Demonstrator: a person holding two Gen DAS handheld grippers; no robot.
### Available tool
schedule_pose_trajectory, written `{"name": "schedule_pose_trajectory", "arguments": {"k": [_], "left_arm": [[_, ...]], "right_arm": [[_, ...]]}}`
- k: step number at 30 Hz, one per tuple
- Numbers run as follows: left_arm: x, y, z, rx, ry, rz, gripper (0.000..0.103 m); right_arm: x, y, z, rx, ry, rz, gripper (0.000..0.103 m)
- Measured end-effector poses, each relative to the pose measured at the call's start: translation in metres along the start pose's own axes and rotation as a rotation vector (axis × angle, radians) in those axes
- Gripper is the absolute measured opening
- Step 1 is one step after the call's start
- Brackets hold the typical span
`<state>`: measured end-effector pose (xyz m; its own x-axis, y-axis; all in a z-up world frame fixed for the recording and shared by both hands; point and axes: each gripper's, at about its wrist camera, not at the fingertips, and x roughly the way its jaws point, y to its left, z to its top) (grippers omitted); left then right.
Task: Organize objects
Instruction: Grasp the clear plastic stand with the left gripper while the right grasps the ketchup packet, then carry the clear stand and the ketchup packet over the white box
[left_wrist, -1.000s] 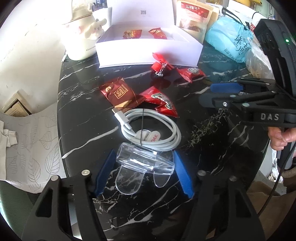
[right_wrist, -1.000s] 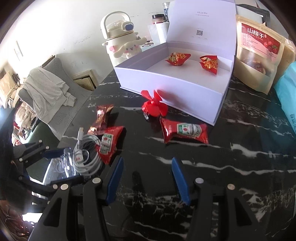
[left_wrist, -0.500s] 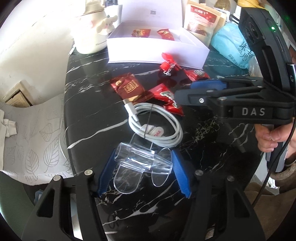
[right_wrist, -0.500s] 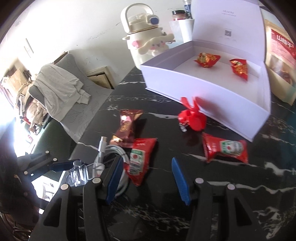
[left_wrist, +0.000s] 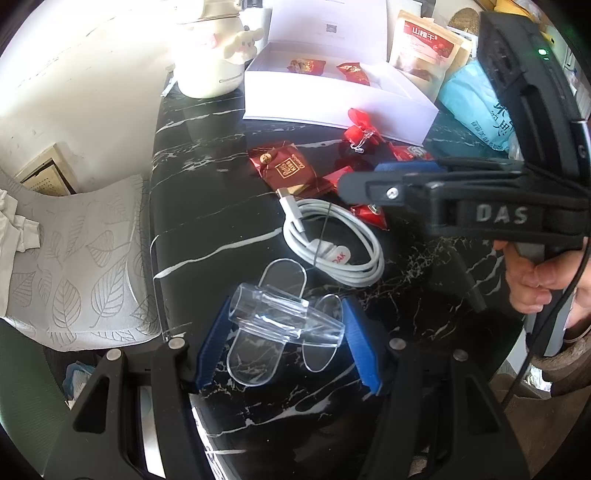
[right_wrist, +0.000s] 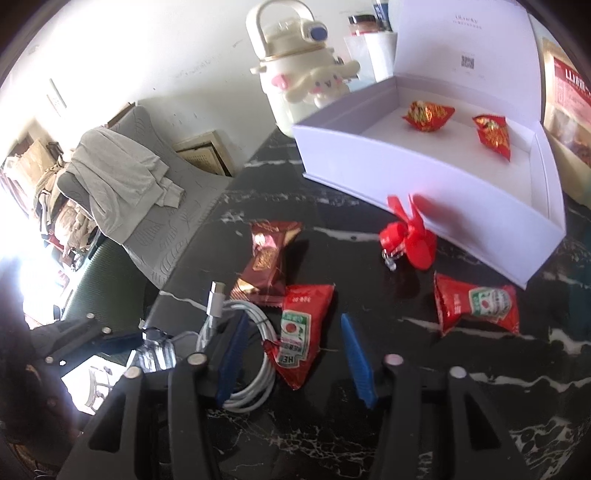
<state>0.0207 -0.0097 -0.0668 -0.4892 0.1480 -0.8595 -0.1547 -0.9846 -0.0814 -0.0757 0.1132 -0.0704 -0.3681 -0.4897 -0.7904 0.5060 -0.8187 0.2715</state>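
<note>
My left gripper (left_wrist: 286, 325) is shut on a clear plastic stand (left_wrist: 284, 317) and holds it just above the black marble table (left_wrist: 207, 206). A coiled white cable (left_wrist: 332, 236) lies just beyond it. My right gripper (right_wrist: 291, 347) is open, its fingers straddling a red ketchup packet (right_wrist: 299, 332) beside the cable (right_wrist: 236, 332). It also shows in the left wrist view (left_wrist: 391, 181). A second ketchup packet (right_wrist: 476, 302), a dark red snack packet (right_wrist: 267, 258) and a small red fan (right_wrist: 406, 232) lie before an open white box (right_wrist: 424, 184) holding two red candies (right_wrist: 428, 114).
A cream cartoon kettle (right_wrist: 299, 74) stands left of the box. A snack pouch (left_wrist: 424, 48) and a blue bag (left_wrist: 476, 99) stand at the back right. A grey leaf-patterned chair (left_wrist: 74, 266) with clothes sits past the table's left edge.
My right gripper has moved left across the table and now straddles the ketchup packet by the cable. My left gripper has kept the clear stand and drawn back slightly.
</note>
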Motion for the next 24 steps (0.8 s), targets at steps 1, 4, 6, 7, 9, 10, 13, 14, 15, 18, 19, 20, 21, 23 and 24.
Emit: {"name": "schedule_pose_trajectory", "arguments": {"k": [1,4,6,7,9,10,13,14,15,18,19,20,21,23,24], "left_arm": [[0.0,0.001,0.0,-0.002,0.0,0.002,0.059],[-0.001,0.004,-0.001,-0.012,0.001,0.01,0.059],[-0.001,0.006,-0.001,-0.023,0.002,0.007,0.059],[-0.001,0.007,0.0,-0.027,0.002,0.003,0.059],[-0.001,0.007,0.0,-0.03,0.003,0.002,0.059],[-0.001,0.007,0.001,-0.03,0.003,0.003,0.059],[-0.001,0.008,0.0,-0.031,0.003,0.004,0.059],[-0.002,0.008,0.0,-0.032,0.002,0.004,0.059],[-0.003,0.007,0.0,-0.033,0.0,0.006,0.059],[-0.005,0.009,-0.001,-0.044,-0.006,0.013,0.059],[-0.006,0.009,-0.001,-0.049,-0.007,0.012,0.059],[-0.007,0.01,0.0,-0.055,-0.008,0.011,0.059],[-0.008,0.011,0.0,-0.062,-0.01,0.009,0.059],[-0.009,0.01,0.0,-0.068,-0.012,0.011,0.059],[-0.01,0.009,0.0,-0.068,-0.015,0.012,0.059]], "right_arm": [[0.0,-0.001,-0.001,0.0,0.003,-0.008,0.034],[0.0,-0.003,-0.002,0.004,0.013,-0.003,0.023],[-0.002,-0.003,-0.004,0.002,0.013,-0.006,0.022],[-0.002,-0.003,-0.004,-0.002,0.011,-0.01,0.021],[-0.003,-0.002,-0.006,-0.009,0.012,-0.015,0.021],[-0.004,-0.002,-0.007,-0.012,0.012,-0.017,0.021],[-0.007,-0.002,-0.01,-0.014,0.013,-0.016,0.021],[-0.009,-0.002,-0.011,-0.013,0.012,-0.017,0.021],[-0.008,-0.002,-0.011,-0.012,0.012,-0.017,0.021],[-0.014,-0.003,-0.016,-0.004,0.006,-0.015,0.021],[-0.015,-0.004,-0.017,-0.002,0.004,-0.016,0.021],[-0.017,-0.005,-0.019,-0.001,0.003,-0.016,0.021],[-0.02,-0.006,-0.021,0.0,0.001,-0.017,0.021],[-0.024,-0.007,-0.025,0.003,-0.003,-0.019,0.021],[-0.026,-0.008,-0.026,0.004,-0.005,-0.02,0.021]]}}
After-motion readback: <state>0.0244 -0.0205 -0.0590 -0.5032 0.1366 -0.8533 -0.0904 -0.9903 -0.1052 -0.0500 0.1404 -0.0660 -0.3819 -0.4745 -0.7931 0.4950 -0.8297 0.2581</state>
